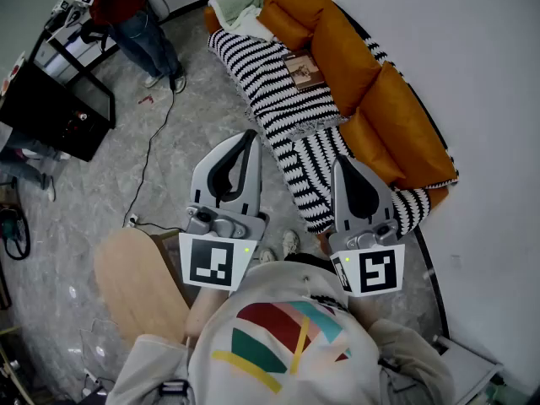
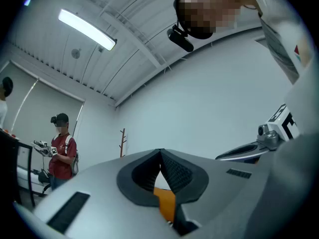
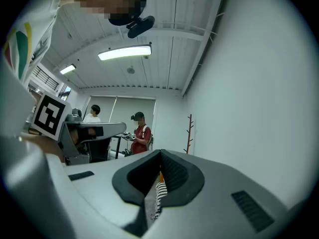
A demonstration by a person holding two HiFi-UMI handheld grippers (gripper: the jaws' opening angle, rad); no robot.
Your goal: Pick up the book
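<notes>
The book (image 1: 304,70), brownish with a pictured cover, lies flat on the striped blanket (image 1: 270,83) of the orange sofa (image 1: 380,99) in the head view. Both grippers are held out in front of the person's chest, well short of the book. My left gripper (image 1: 251,133) is shut with nothing in it, its tip over the floor beside the blanket's edge. My right gripper (image 1: 341,160) is also shut and empty, over the blanket's near end. In the left gripper view the jaws (image 2: 160,152) meet at the tip; the right gripper view shows the same (image 3: 160,153).
A person in a red shirt (image 1: 126,15) stands at the far left by a black desk (image 1: 55,99). A cable (image 1: 152,150) runs across the grey floor. A round wooden top (image 1: 139,285) is near my left. A white cloth (image 1: 240,11) lies on the sofa's far end.
</notes>
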